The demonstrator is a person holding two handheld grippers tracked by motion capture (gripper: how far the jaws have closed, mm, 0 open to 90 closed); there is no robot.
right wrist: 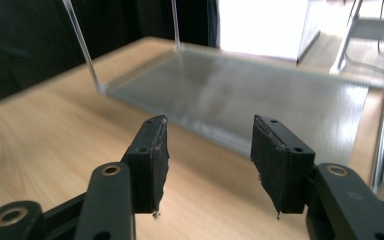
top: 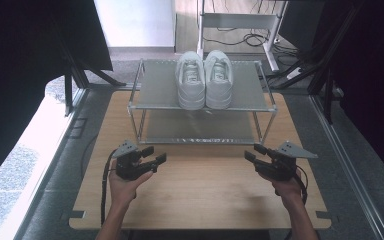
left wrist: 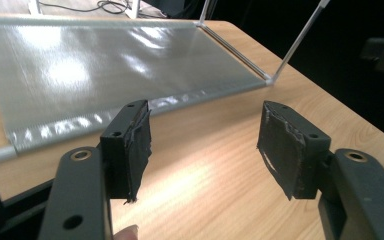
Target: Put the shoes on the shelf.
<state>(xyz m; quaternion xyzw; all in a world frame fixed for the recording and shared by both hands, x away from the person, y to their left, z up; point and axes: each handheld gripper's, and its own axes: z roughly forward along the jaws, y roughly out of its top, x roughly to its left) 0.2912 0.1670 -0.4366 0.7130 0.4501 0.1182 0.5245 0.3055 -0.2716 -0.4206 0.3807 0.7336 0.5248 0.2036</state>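
In the high view a pair of white sneakers (top: 204, 79) is sitting side by side on the top shelf of a metal rack (top: 200, 102), toes facing the person, so the placing looks done as far as I can judge. The left tongs (top: 151, 154) and the right tongs (top: 252, 152) are hovering low over the table (top: 200, 195), well apart from the shoes, both standing open with nothing between the jaws. What is left appears to be little more than resting the hands. The table is a pale wooden board lying on a grey floor (top: 360, 165); dark curtains are flanking the space, and cables are trailing beyond the rack

In the left gripper view the left tongs (left wrist: 204, 145) are gaping over bare wood, and the rack's empty lower shelf (left wrist: 105, 70) is shining just ahead

In the right gripper view the right tongs (right wrist: 209, 160) are likewise standing apart and empty, facing the same lower shelf (right wrist: 260, 105) with a thin upright post (right wrist: 82, 45) at its corner
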